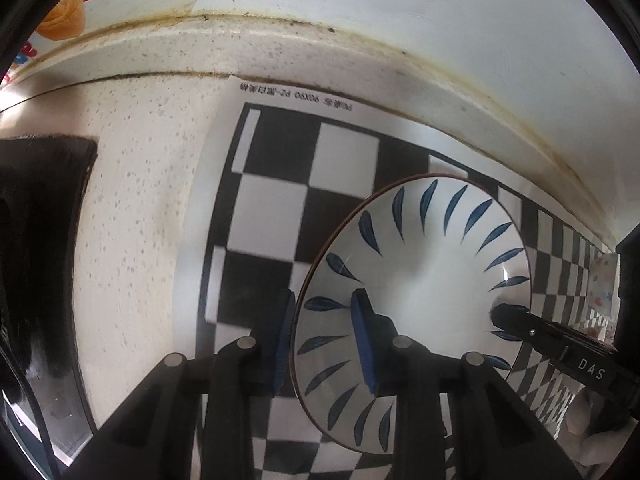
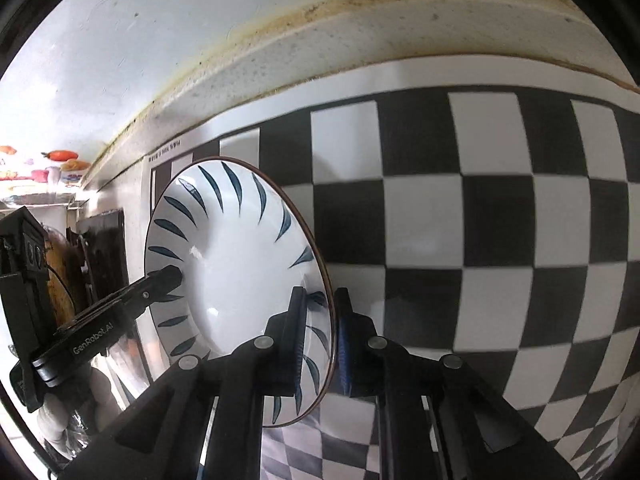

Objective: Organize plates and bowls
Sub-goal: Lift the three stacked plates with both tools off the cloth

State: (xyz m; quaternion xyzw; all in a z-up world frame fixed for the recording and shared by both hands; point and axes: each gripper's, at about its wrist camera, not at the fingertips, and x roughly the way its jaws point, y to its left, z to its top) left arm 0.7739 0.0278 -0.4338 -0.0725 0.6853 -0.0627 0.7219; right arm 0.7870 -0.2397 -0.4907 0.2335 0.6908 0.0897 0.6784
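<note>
White glazed plate (image 1: pixel 420 280) with blue leaf strokes, on checkered mat (image 1: pixel 280 200) on bench (image 1: pixel 140 220). Pinched across rim from both sides for steady lift: left gripper (image 1: pixel 326 338) at nine o'clock, right gripper (image 2: pixel 320 340) at three.

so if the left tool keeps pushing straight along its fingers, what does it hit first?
Likely the checkered mat under the bowl: the left tool straddles the bowl's rim, pointing steeply down.

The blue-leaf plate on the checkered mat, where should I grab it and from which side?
Grip the blue-leaf plate at its thin flared rim, coming down from above at opposite edges, one finger inside, one outside. It lies flat on the checkered mat, so only the raised rim offers purchase.
</note>
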